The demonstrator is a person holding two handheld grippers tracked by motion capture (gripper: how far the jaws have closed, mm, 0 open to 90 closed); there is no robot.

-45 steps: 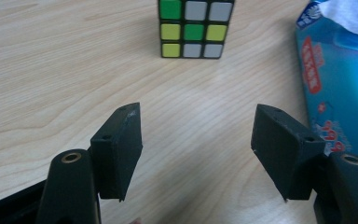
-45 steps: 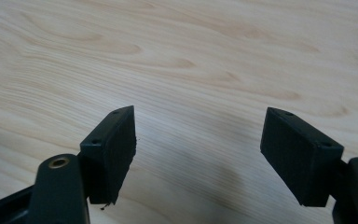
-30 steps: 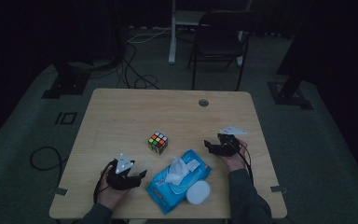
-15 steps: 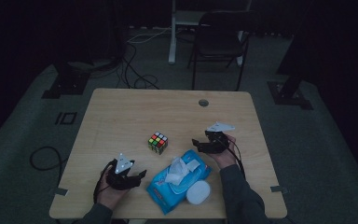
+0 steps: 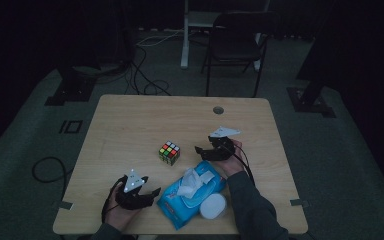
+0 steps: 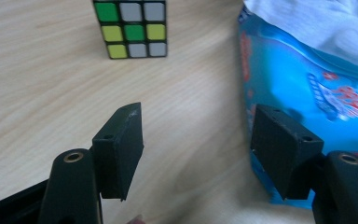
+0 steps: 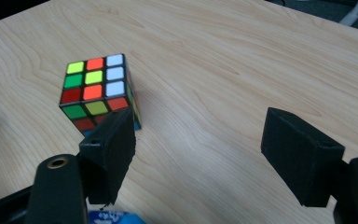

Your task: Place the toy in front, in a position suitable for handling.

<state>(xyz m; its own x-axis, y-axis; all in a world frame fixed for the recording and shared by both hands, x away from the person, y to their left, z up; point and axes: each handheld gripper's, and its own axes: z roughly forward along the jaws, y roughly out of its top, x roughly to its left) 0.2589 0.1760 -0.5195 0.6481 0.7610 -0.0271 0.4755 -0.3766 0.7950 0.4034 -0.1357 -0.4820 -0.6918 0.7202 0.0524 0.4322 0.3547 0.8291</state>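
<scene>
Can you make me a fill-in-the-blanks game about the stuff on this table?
1. The puzzle cube sits on the wooden ____.
2. The pack of wipes is mostly ____ in colour.
3. The jaws of the right gripper are ____, with nothing between them.
4. The round white lid lies beside the ____.

Missing words: table; blue; open; pack of wipes

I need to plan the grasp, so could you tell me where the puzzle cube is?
In the high view, the puzzle cube sits mid-table, left of the right gripper and just beyond the blue wipes pack.
</scene>
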